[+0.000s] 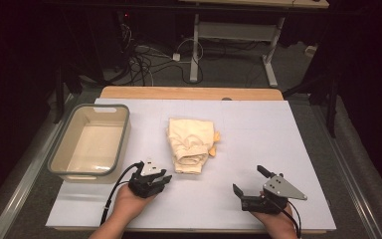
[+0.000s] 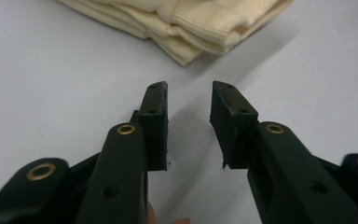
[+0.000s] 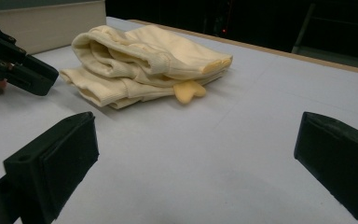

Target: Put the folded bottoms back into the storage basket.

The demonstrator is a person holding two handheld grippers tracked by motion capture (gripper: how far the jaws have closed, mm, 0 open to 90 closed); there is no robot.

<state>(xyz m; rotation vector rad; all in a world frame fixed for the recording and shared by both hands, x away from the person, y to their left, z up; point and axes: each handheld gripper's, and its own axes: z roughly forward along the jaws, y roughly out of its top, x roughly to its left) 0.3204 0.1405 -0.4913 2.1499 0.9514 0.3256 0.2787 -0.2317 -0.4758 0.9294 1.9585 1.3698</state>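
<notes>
Dim room, dark surroundings. White tabletop (image 1: 258, 144) w/ wood edge at far side. Behind it a grey floor (image 1: 229, 69) w/ tangled cables (image 1: 139, 62) and a white power strip (image 1: 176, 56). Second desk's white legs (image 1: 195, 50) at back.

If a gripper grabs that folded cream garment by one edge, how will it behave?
The folded cream garment would probably droop and unfold: its soft ribbed layers lie loosely stacked. It looks light for its bulk. Pushed across the white table, it would likely bunch rather than slide whole.

White-topped table (image 1: 258, 149), folded cream garment (image 1: 191, 144) at centre, empty grey-rimmed tub (image 1: 90, 141) at left
</notes>
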